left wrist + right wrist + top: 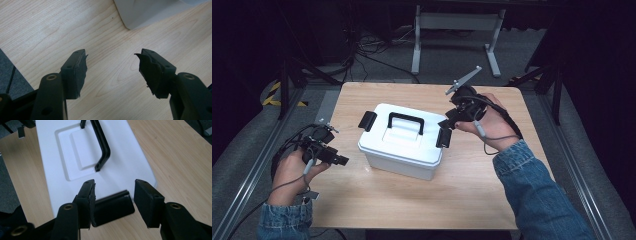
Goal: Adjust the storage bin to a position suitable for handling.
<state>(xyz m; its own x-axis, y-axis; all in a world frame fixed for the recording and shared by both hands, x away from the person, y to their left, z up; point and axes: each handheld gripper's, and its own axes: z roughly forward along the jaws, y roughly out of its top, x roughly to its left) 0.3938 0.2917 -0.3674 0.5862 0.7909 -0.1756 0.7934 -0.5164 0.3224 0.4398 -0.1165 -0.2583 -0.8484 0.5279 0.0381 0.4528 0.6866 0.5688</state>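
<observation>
A white plastic box with a black carry handle sits in the middle of the wooden table. It has a black latch at its left end and another at its right end. My right gripper hovers at the right latch, open, jaws either side of it. The lid and handle lie beyond. My left gripper is open over bare wood, left of the box. A corner of the box lies ahead of its fingers.
The table's left edge borders grey floor and a metal rail. Cables and a grey stand lie on the floor behind the table. Bare wood surrounds the box on all sides.
</observation>
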